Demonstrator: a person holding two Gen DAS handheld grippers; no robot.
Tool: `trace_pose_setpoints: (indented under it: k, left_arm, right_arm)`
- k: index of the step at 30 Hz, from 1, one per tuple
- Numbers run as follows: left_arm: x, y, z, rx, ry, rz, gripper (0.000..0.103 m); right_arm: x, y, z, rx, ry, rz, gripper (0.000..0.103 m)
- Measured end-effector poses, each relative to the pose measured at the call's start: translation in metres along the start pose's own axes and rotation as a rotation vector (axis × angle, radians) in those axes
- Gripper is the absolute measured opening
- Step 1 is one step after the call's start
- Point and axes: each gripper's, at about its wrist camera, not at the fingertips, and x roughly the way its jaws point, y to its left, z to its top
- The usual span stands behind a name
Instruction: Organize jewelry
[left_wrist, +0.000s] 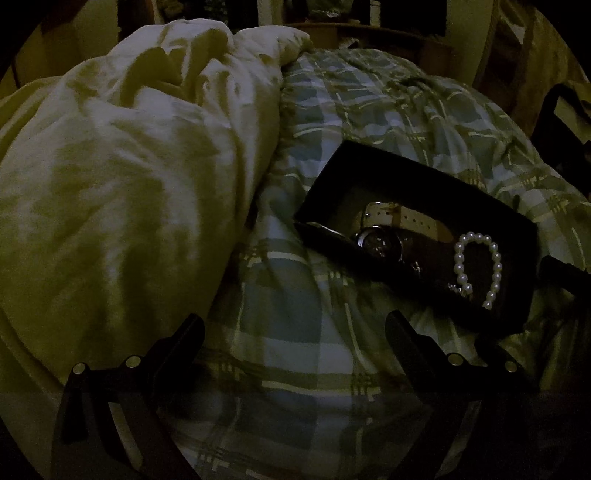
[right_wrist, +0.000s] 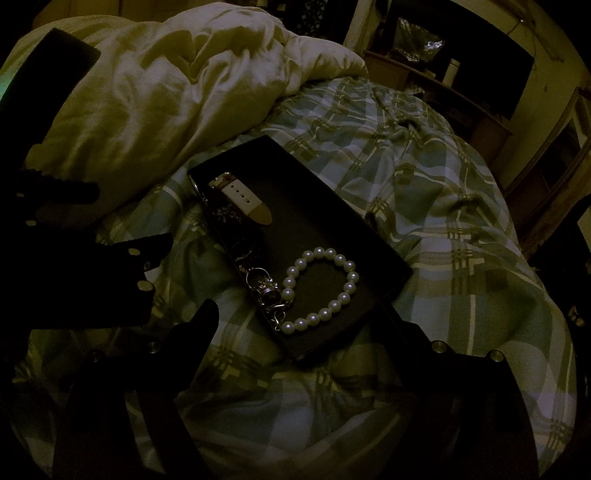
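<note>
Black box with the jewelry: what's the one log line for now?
left claw open | right claw open | white pearl bracelet in black rectangular box

Blk box, white pearls, plaid sheet

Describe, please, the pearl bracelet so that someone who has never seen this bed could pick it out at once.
On the blue and green plaid bedspread, beside the rumpled cream duvet, lies a shallow black rectangular box. The bracelet of round white pearl beads lies curved at the box's near end. It is the only beaded piece: next to it lie silvery metal jewelry and a white-strapped watch.
</note>
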Motion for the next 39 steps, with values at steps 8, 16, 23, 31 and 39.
trace_pose_setpoints:
  k: [8,16,23,31,39]
  left_arm:
    - [0.0004,-0.0010,-0.0011,0.005,-0.002,0.003,0.096]
    - [0.0011,-0.0026,-0.0018,0.011,0.000,0.006,0.096]
    - [0.0022,-0.0029,-0.0018,0.009,0.005,0.010,0.096]
    - [0.0027,-0.0036,-0.0021,0.009,0.008,0.011,0.096]
    - [0.0032,-0.0034,-0.0027,0.011,0.008,0.012,0.096]
  right_arm:
    - [0.0003,0.0005,0.0000,-0.001,0.001,-0.003,0.085]
    - [0.0009,0.0004,-0.0004,-0.003,0.003,-0.006,0.085]
    - [0.0008,0.0015,-0.0003,-0.004,0.004,-0.006,0.085]
    - [0.0017,0.0010,-0.0013,-0.005,0.005,-0.006,0.085]
    - [0.0018,0.0020,-0.0009,-0.006,0.006,-0.007,0.085]
